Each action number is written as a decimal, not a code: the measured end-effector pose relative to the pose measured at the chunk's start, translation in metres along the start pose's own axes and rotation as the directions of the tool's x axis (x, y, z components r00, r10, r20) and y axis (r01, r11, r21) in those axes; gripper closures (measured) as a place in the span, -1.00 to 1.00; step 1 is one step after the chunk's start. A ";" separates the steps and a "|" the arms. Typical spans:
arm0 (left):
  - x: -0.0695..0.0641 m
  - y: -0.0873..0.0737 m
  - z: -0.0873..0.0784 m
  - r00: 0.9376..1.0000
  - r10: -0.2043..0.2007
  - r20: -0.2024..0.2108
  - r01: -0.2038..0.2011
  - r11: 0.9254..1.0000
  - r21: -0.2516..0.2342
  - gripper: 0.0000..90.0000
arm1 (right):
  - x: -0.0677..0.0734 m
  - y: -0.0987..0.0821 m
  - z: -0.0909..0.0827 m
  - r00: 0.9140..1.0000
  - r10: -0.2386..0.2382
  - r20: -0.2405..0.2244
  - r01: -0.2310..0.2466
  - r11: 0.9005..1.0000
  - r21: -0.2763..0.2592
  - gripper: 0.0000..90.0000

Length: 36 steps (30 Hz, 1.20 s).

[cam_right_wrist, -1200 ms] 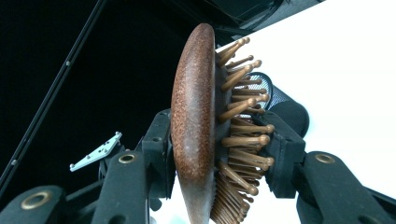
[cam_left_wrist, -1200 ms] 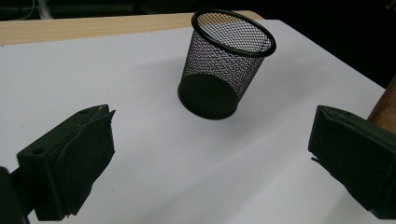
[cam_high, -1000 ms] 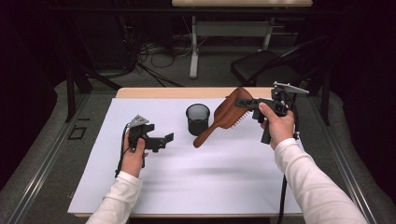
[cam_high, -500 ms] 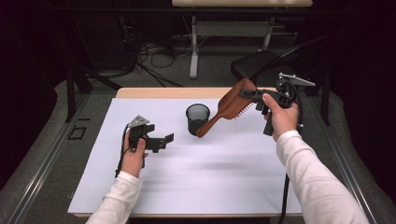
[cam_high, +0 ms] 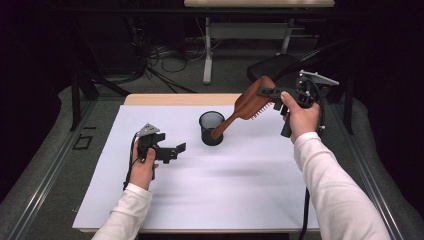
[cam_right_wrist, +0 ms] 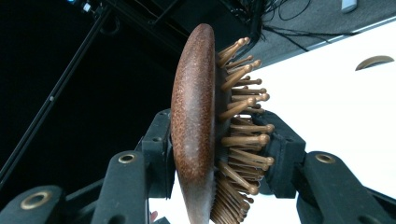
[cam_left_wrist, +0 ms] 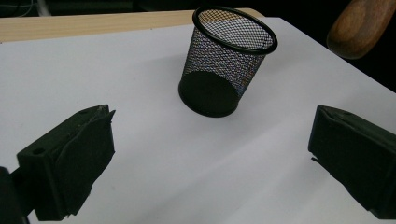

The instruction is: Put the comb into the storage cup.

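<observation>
While the hairbrush [cam_high: 252,102] is clamped in the right gripper [cam_high: 272,93], the left gripper [cam_high: 176,151] is held wide, empty, before the mesh cup [cam_high: 211,128].

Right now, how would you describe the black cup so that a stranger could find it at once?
Look at the white table, toward its far edge, near the middle. There stands the mesh cup, upright and open at the top. It is round, black see-through wire, while the wooden hairbrush, held in the right gripper, is brown and solid.

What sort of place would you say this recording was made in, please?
Probably a lab or workshop set up for recording, not a home: a white sheet covers the table, cables trail over the dark floor behind, and a person holds a gripper in each hand.
</observation>
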<state>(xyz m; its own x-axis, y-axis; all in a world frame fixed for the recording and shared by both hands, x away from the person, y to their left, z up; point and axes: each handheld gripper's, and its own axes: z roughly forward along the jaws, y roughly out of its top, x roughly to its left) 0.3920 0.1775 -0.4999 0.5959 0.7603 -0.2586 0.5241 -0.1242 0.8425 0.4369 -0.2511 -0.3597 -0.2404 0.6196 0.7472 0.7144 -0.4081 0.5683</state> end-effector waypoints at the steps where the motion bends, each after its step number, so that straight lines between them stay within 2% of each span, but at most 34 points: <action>1: 0.000 0.000 0.000 1.000 0.000 0.000 0.000 1.000 0.000 -0.99 | 0.000 0.001 0.000 1.000 0.004 -0.001 -0.004 1.000 -0.004 0.15; 16: 0.001 0.000 -0.001 1.000 -0.001 -0.003 0.001 1.000 -0.001 -0.99 | 0.003 0.013 0.002 0.999 0.003 0.033 -0.001 0.999 -0.051 0.15; 22: 0.001 0.000 -0.001 1.000 0.000 -0.004 0.000 1.000 0.001 -0.99 | 0.002 0.013 0.004 0.999 0.007 0.047 -0.004 0.998 -0.066 0.15; 36: 0.002 0.000 0.000 1.000 -0.006 -0.002 0.006 1.000 0.001 -0.99 | 0.004 0.010 0.015 0.995 -0.016 0.101 0.028 0.992 -0.121 0.15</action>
<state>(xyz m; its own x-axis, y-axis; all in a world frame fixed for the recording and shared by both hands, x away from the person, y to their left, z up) 0.3931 0.1795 -0.5007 0.5917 0.7622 -0.2626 0.5283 -0.1206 0.8404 0.4530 -0.2423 -0.3568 -0.1839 0.6908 0.6993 0.6227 -0.4686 0.6266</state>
